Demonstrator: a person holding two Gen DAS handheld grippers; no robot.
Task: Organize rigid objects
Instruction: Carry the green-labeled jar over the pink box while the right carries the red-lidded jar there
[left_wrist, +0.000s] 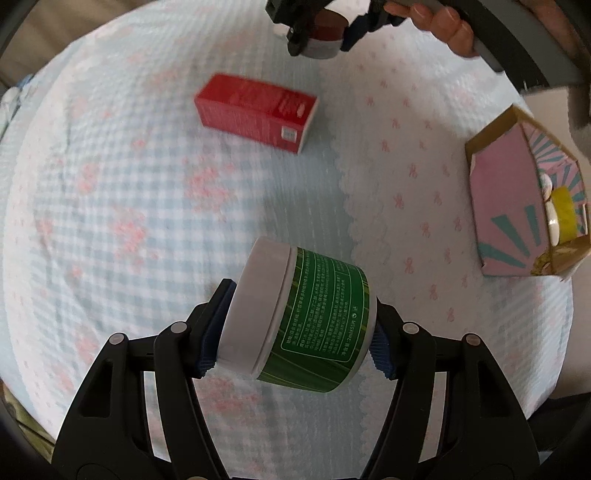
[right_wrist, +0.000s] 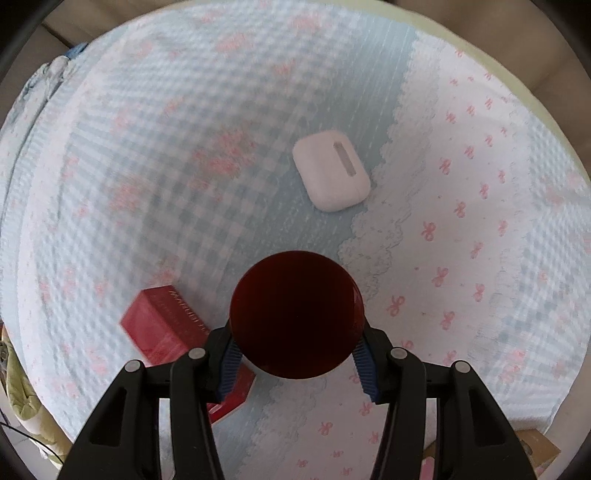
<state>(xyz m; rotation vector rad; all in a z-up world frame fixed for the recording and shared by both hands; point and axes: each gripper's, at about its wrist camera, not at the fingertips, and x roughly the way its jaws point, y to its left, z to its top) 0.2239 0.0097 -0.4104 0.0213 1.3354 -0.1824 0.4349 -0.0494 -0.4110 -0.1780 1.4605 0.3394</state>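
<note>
Clamped between the left gripper (left_wrist: 295, 328) fingers, a green-labelled jar (left_wrist: 299, 317) hangs tilted above the bedspread (left_wrist: 110, 221), while the right gripper (right_wrist: 297, 356) fingers pinch a dark red jar (right_wrist: 295, 314). Both picks look done; next, I judge, comes carrying them to the pink box (left_wrist: 517, 206), with the red carton (left_wrist: 255, 110) and earbud case (right_wrist: 330, 170) not yet collected.

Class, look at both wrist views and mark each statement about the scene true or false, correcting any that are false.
1. The left tool grips a green-labelled jar with a white lid. True.
2. The right tool is empty. False: it holds a round dark red jar.
3. The red rectangular carton stands upright. False: it lies flat on the checked bedcover.
4. The white earbud case lies on the bedcover, untouched. True.
5. The pink and teal cardboard box is closed. False: it is open.
</note>
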